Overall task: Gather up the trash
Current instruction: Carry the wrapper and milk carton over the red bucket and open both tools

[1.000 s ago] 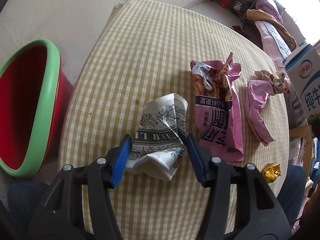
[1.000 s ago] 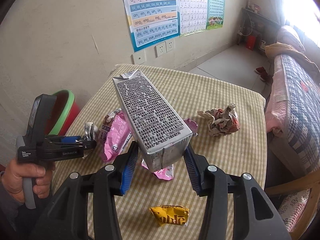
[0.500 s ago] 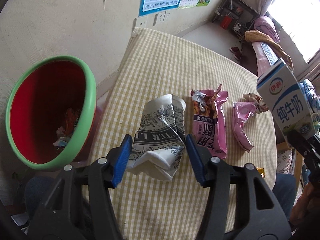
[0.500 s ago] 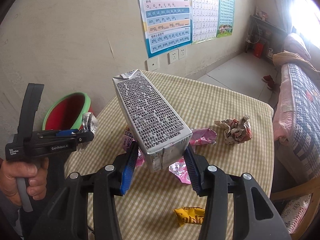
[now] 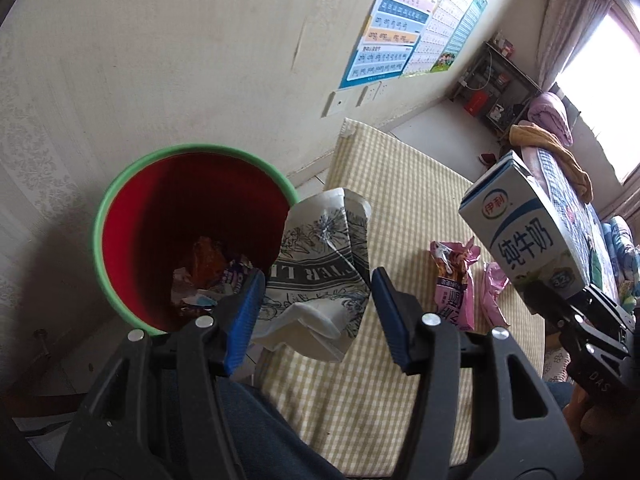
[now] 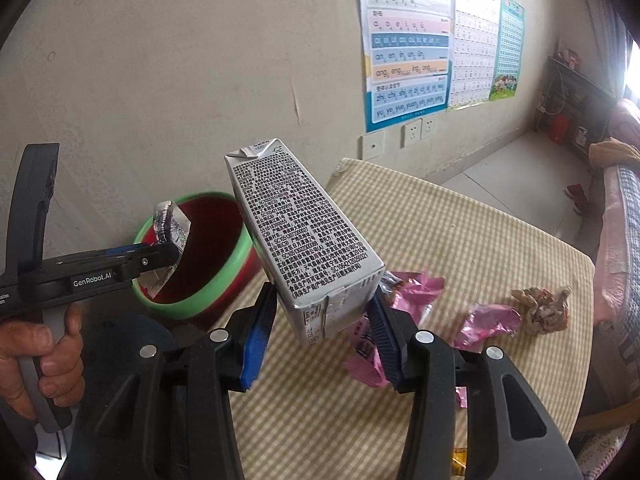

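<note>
My left gripper [image 5: 316, 312] is clamped on a crumpled white bag [image 5: 320, 264] printed with black lettering and flowers, held in the air at the table-side rim of the red bin [image 5: 120, 216] with its green lip. Only the left wrist view looks down into the bin, where a heap of wrappers [image 5: 208, 276] lies at the bottom; I cannot make out the single pieces. The right wrist view shows the bin from the side, interior mostly hidden, and the bag as a silvery scrap over the bin's near rim.

My right gripper [image 6: 322, 324] grips a milk carton [image 6: 304, 236] by its base, tilted, its top leaning toward the bin. The right view gives only the grey face of dense small print; the left view shows the blue-and-white branded face [image 5: 524, 240].

On the checked tablecloth [image 6: 460, 232], farther from the bin than the carton, lie a pink snack packet [image 5: 452, 284], a second pink wrapper [image 6: 488, 320] and a crumpled paper ball [image 6: 544, 308]; the ball shows only in the right view. A yellow scrap [image 6: 458, 460] is cut off behind my right gripper's arm.
</note>
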{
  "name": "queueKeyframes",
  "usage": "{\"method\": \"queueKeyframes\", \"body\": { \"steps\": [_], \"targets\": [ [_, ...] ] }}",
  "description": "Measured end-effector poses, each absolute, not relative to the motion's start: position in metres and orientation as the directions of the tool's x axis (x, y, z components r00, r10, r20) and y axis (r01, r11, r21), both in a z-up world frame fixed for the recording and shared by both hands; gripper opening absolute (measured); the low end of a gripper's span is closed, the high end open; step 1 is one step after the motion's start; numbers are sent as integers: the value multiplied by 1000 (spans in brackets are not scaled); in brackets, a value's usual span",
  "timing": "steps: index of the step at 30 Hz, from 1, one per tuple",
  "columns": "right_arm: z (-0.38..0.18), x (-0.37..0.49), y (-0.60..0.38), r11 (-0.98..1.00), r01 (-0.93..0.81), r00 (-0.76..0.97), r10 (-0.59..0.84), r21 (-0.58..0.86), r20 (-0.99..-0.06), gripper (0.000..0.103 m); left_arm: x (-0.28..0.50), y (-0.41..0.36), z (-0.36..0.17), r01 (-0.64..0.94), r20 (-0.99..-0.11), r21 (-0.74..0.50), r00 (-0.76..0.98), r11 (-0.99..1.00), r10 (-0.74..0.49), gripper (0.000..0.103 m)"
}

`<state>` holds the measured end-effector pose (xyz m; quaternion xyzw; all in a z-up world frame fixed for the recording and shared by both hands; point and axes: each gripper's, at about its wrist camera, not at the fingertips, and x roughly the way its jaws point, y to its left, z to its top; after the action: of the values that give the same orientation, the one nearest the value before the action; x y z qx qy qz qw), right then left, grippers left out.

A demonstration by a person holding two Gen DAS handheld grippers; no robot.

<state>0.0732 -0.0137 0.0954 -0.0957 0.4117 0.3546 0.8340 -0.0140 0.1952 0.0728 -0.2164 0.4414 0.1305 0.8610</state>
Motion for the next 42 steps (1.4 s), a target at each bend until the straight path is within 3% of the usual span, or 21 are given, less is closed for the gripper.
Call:
{"method": "queueKeyframes", "body": {
  "steps": [16, 25, 29, 31, 32, 38, 42],
  "targets": [
    [84, 55, 138, 582, -803, 292, 568, 125, -770, 46, -67, 302, 64, -564, -806, -318, 584, 762, 95, 54],
    [58, 62, 180, 572, -810, 251, 534, 126, -808, 47, -62, 325, 53, -580, -813, -331, 576, 745, 87, 56],
    [50, 66, 184, 574, -812, 252, 508, 105, -824, 51, -57, 327, 51, -586, -810, -328, 578, 741, 98, 79],
    [50, 67, 181, 582, -807, 260, 504, 102, -823, 65, -56, 328, 51, -590, -809, -326, 578, 739, 104, 84],
    [50, 68, 178, 587, -803, 265, 503, 101, -822, 67, -56, 328, 51, -593, -809, -325, 578, 737, 108, 88],
    [59, 72, 156, 621, -778, 297, 498, 96, -815, 77, -54, 320, 58, -590, -802, -317, 584, 743, 122, 97],
    [68, 75, 132, 651, -753, 321, 493, 98, -809, 81, -51, 306, 64, -573, -799, -316, 591, 757, 114, 97]
  ]
}}
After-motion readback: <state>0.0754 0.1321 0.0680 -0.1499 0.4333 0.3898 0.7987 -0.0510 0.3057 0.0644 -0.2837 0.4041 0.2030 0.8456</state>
